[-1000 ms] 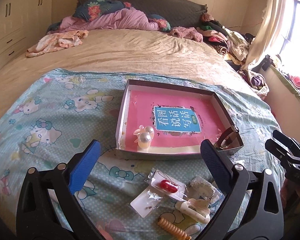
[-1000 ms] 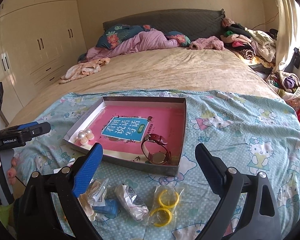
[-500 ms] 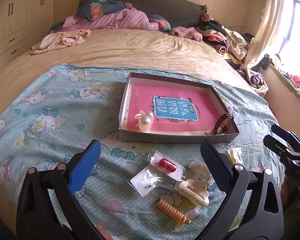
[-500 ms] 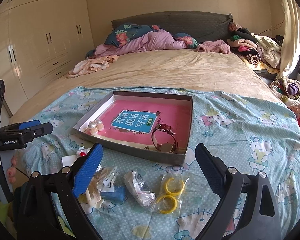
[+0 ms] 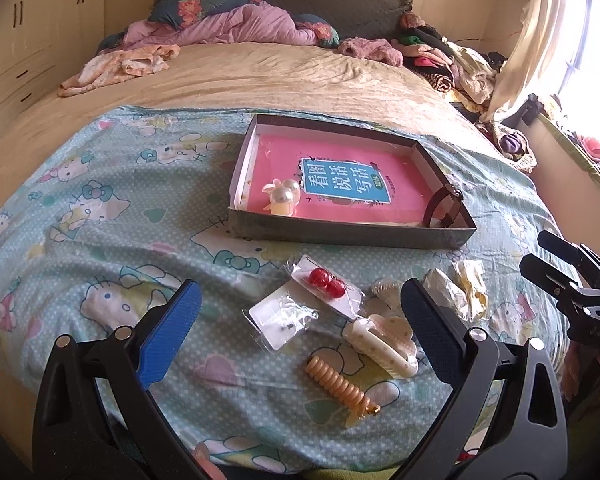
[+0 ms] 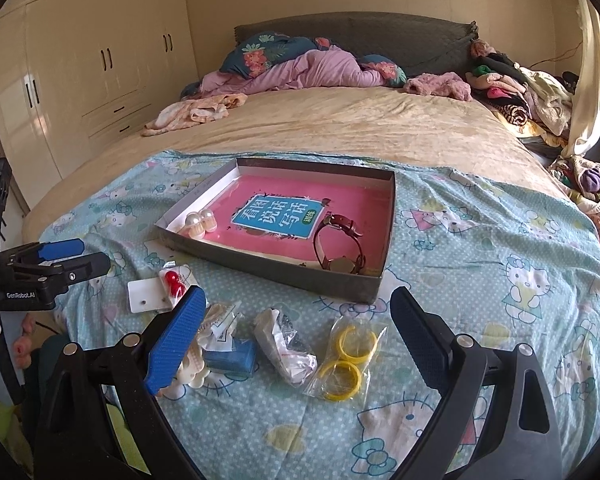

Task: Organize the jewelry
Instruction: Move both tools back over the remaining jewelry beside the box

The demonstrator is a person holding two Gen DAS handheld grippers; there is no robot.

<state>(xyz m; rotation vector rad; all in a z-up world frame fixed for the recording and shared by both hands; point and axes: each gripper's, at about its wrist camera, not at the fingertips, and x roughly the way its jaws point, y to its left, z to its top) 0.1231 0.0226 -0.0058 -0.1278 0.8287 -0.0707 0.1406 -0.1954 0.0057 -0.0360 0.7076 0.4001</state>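
Two pieces are in the box so far, and the rest is out on the sheet, so I'd call this an early stage of the job.

Left wrist view: the shallow box with the pink book cover lining it sits on the cartoon-cat sheet. Inside it, a pearl hair clip lies at the near left corner and a watch at the near right. In front of the box, loose on the sheet: a bagged pair of red earrings, a bagged card of small studs, a cream claw clip and a tan spiral hair tie. The left gripper hangs over that pile, jaws spread wide, holding nothing.

Right wrist view: same box, watch leaning at the near right wall. Out front lie a bag of yellow rings, a crumpled clear bag (contents too small to tell) and a small blue box. The right gripper is also wide apart and empty above these.

So roughly seven pieces left to move, by my count.
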